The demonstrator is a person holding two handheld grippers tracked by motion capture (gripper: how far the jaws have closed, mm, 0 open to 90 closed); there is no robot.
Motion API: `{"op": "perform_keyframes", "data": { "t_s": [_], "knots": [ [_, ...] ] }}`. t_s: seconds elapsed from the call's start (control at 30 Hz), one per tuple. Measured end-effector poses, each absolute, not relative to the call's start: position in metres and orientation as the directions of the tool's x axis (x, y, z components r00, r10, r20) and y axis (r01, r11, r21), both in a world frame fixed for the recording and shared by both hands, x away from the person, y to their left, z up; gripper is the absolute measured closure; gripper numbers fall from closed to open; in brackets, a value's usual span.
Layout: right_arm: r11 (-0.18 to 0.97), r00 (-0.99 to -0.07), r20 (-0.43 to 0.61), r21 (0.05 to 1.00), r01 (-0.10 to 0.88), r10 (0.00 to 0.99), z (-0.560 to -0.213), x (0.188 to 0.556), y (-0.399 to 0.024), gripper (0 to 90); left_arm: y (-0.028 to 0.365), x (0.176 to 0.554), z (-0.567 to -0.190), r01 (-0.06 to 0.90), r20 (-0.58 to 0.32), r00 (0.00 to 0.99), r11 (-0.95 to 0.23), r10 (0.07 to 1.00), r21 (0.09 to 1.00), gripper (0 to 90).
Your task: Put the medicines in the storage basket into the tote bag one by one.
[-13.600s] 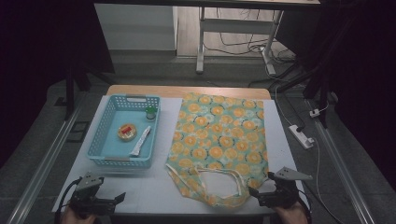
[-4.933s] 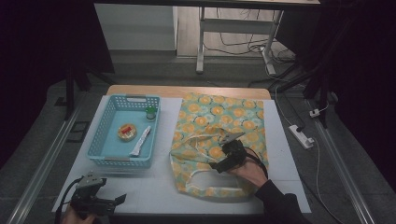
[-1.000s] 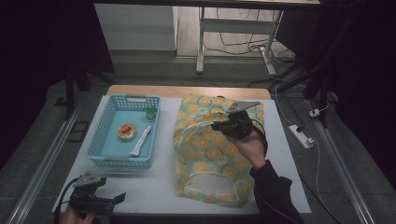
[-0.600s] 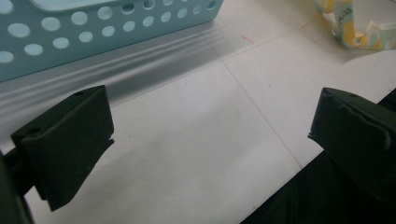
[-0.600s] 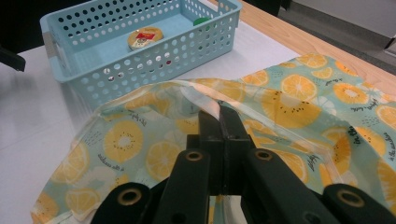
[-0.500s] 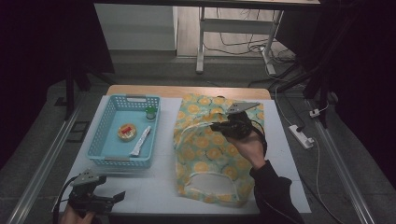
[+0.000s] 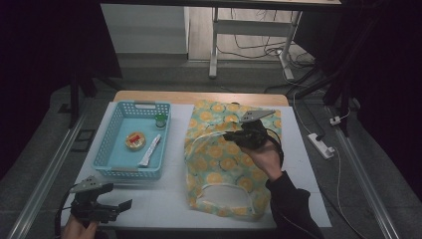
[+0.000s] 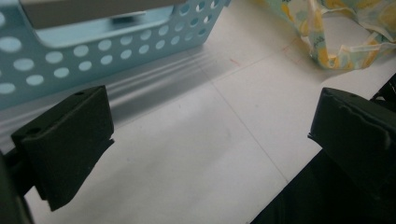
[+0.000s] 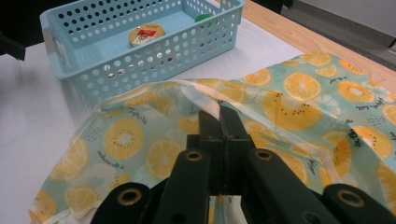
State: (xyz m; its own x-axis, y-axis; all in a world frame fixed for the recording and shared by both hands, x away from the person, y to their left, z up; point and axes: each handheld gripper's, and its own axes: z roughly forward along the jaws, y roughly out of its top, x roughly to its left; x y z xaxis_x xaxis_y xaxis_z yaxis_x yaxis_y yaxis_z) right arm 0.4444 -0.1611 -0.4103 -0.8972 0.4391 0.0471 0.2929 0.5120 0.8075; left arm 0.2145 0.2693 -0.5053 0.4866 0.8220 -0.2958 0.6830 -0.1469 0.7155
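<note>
The right gripper (image 7: 234, 135) is over the middle of the table, its jaws pressed together on a pale handle strap (image 9: 205, 100) of the fruit-print tote bag (image 7: 226, 164) and holding that strap lifted above the cloth. The bag (teal, covered in orange and lemon slices) lies spread on the white table cover (image 7: 164, 204), just right of the blue perforated basket (image 7: 112, 149). Its second handle loop (image 7: 226, 191) rests flat at the near end. The left gripper (image 7: 117, 206) sits low at the near left corner of the table, just in front of the basket, its jaws wide apart and holding nothing. Inside the basket lie a round orange-lidded tin (image 7: 135, 140), a white tube (image 7: 150, 150) and a small green-capped bottle (image 7: 160, 120).
</note>
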Motion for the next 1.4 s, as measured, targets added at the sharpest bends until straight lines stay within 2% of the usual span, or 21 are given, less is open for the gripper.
{"op": "perform_keyframes", "data": {
  "t_s": [0.33,0.53,0.67,0.87,1.4],
  "knots": [
    [0.506,-0.896,0.057,0.809,0.301,0.441,-0.411,0.445,-0.162,90.0,0.269,0.221,-0.492,0.664,-0.323,0.527,-0.143,0.786,0.734,0.0],
    [0.502,-0.898,0.059,0.812,0.297,0.437,-0.410,0.444,-0.161,90.0,0.268,0.228,-0.488,0.641,-0.295,0.542,-0.160,0.787,0.750,0.0],
    [0.495,-0.896,0.068,0.814,0.303,0.438,-0.409,0.444,-0.163,90.0,0.268,0.231,-0.483,0.631,-0.280,0.536,-0.158,0.796,0.760,0.0],
    [0.492,-0.898,0.068,0.817,0.301,0.436,-0.407,0.443,-0.163,90.0,0.269,0.238,-0.484,0.641,-0.308,0.520,-0.125,0.797,0.758,0.0],
    [0.485,-0.895,0.064,0.822,0.298,0.441,-0.404,0.442,-0.165,90.0,0.271,0.267,-0.476,0.640,-0.249,0.507,-0.166,0.825,0.750,0.8]
  ]
}}
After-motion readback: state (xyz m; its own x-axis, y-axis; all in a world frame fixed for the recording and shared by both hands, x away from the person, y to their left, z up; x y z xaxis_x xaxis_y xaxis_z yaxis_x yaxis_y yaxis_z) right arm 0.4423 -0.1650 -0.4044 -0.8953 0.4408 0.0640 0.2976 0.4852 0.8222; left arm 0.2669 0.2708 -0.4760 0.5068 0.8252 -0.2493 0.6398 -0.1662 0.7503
